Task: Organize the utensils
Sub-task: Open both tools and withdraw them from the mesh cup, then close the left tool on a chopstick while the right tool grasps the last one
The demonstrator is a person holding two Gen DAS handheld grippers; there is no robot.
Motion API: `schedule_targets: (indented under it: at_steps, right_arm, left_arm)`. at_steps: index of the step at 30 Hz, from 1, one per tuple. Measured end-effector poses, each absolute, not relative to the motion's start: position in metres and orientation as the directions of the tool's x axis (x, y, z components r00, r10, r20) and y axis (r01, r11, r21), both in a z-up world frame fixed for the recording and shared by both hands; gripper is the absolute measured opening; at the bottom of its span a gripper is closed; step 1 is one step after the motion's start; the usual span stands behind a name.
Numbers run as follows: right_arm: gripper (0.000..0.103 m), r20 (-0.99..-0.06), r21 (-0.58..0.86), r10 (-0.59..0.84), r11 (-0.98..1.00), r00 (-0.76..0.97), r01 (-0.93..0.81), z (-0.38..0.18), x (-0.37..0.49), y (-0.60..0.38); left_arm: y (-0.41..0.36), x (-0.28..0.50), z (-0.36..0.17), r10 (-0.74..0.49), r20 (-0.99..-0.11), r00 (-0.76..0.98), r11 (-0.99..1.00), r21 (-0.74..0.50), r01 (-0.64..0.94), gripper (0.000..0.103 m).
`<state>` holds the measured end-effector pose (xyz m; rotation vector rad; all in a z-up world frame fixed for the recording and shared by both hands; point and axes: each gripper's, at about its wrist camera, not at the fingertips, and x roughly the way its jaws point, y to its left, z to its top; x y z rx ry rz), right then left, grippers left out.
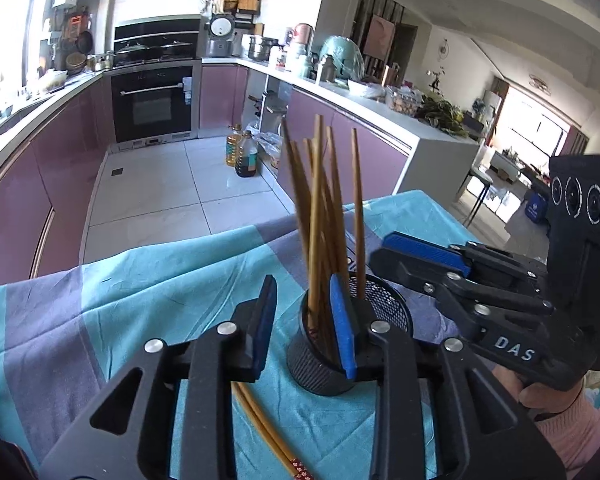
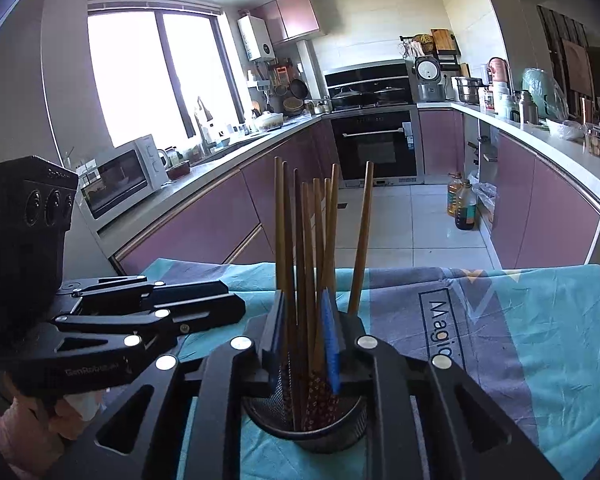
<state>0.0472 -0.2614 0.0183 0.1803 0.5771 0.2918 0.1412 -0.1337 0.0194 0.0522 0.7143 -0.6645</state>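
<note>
Left tool [image 1: 306,320] agape beside holder [image 1: 320,372]; right tool [image 2: 304,344] clamped on chopsticks [image 2: 312,240]; table edge [image 1: 220,236] beyond.

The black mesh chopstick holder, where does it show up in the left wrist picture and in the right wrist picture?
Left wrist view: the mesh holder stands low, just right of centre, on the blue cloth, partly behind the left gripper.
Right wrist view: it sits at bottom centre, under the right gripper, whose fingers flank several standing chopsticks.
Shared landmark: the black oven in the back cabinets.
</note>
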Motion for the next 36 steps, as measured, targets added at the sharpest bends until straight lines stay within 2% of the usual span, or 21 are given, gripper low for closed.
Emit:
schedule_targets:
  at_steps: [7,13,15,25,36]
  right_arm:
    - [0.027,-0.493,0.246,0.375,0.926,0.785,-0.287,0.023,0.020,-0.252]
    - [0.031,-0.505,0.241,0.453,0.891,0.735,-0.385,0.018,-0.009,-0.229]
    - [0.036,-0.524,0.244,0.470,0.882,0.710,-0.404,0.010,-0.016,-0.222]
    - [0.036,-0.699,0.283,0.455,0.884,0.551,-0.371,-0.065,0.000,-0.185]
    - [0.036,-0.750,0.248,0.398,0.910,0.529,-0.333,-0.088,0.016,-0.168]
  left_arm:
    - [-0.098,0.125,0.014,-0.528,-0.590,0.611,0.824,-0.181,0.537,0.034]
    - [-0.074,0.104,-0.003,-0.490,-0.605,0.628,0.845,-0.152,0.512,0.038]
    - [-0.068,0.098,-0.014,-0.483,-0.618,0.620,0.848,-0.154,0.508,0.041]
    - [-0.038,0.075,-0.067,-0.412,-0.678,0.609,0.891,-0.161,0.424,0.046]
    - [-0.031,0.070,-0.092,-0.393,-0.715,0.578,0.903,-0.182,0.390,0.047]
